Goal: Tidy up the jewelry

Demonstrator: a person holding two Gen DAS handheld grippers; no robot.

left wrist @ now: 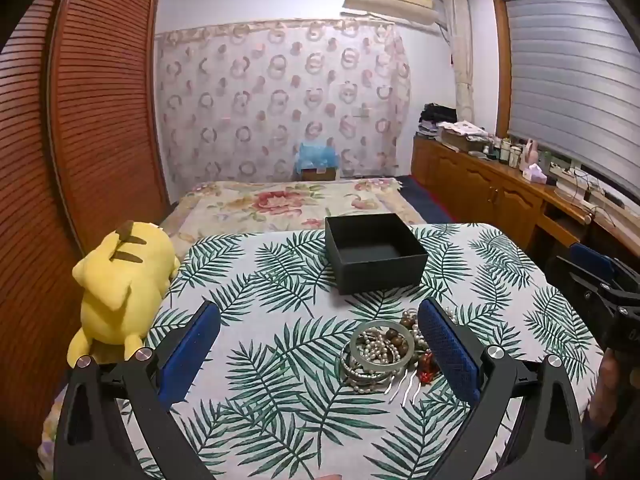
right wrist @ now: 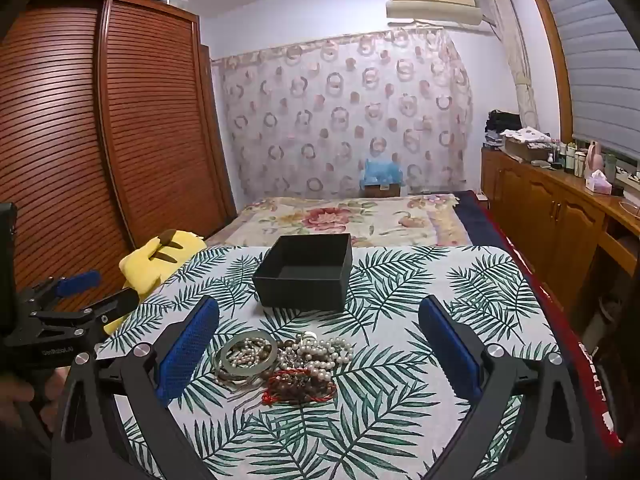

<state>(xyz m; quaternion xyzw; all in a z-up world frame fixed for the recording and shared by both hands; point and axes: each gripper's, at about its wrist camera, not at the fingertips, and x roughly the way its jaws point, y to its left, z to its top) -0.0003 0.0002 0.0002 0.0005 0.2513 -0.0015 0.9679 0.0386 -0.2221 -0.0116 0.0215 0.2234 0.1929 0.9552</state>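
1. A table (left wrist: 280, 280) covered with a white cloth printed in green palm fronds fills the near part of both wrist views; a bed with a floral blanket (left wrist: 280, 200) lies beyond its far edge.
2. A yellow Pikachu plush (left wrist: 120, 284) lies at the table's left edge, partly overhanging it.
3. A black open box (left wrist: 376, 256) stands on the far middle of the table, lidless, its interior bare as far as can be seen.
4. The left gripper (left wrist: 320, 344) hangs over the near part of the table with its blue-padded fingers spread wide and nothing between them; its right finger stands in front of part of the jewelry.
5. The right gripper (right wrist: 320, 344) is likewise spread wide and holds nothing; the jewelry lies on the cloth between and beyond its fingers, untouched.
6. The jewelry pile (right wrist: 280, 364) rests on the cloth just in front of the box, apart from it.
7. Within the pile, a pale green bangle (left wrist: 382, 346) lies flat at the left, ringed over pearl strands (right wrist: 320, 350), with brown wooden beads (left wrist: 408, 320) and a red cord bracelet (right wrist: 296, 384) tangled beside them.
8. Silver hairpins (left wrist: 404, 388) poke out from the pile's near edge.
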